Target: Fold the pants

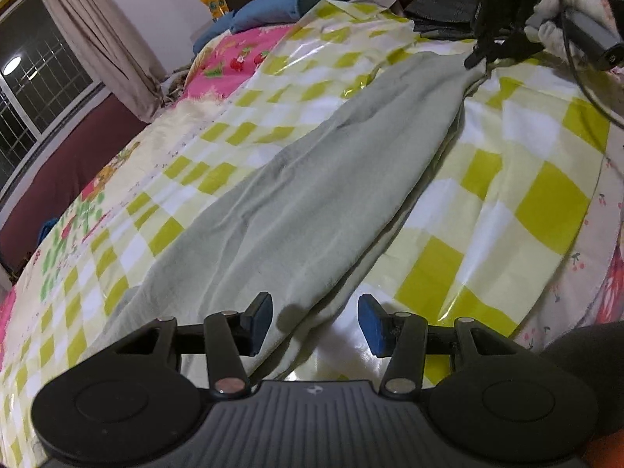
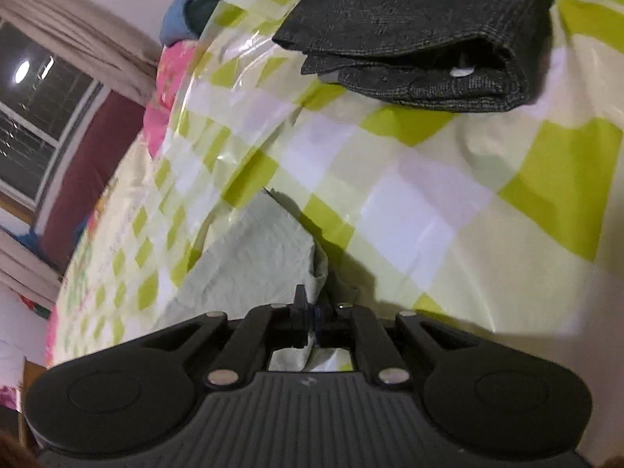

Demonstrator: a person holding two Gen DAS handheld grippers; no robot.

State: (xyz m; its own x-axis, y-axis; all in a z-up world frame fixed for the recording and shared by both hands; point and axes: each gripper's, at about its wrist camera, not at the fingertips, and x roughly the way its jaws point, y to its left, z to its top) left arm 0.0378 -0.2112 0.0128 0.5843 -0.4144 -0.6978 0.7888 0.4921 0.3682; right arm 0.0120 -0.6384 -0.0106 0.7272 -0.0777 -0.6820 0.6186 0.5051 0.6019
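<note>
Now the pale green pants (image 1: 312, 179) lie stretched along the checkered sheet (image 1: 538, 195). One folded dark garment (image 2: 421, 35) sits beyond, plus one blue pillow (image 1: 280, 4). Left gripper (image 1: 315, 321) gapes empty over the near end; right gripper (image 2: 310, 318) is nearly closed, pinching the far corner.

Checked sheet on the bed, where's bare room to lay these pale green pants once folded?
Free: the checked sheet right of the pale green pants, and the strip between the pants' far end and the folded dark pants. Also left of the pants toward the pink quilt. Crowded: the headboard end, with dark pants and blue pillow.
</note>
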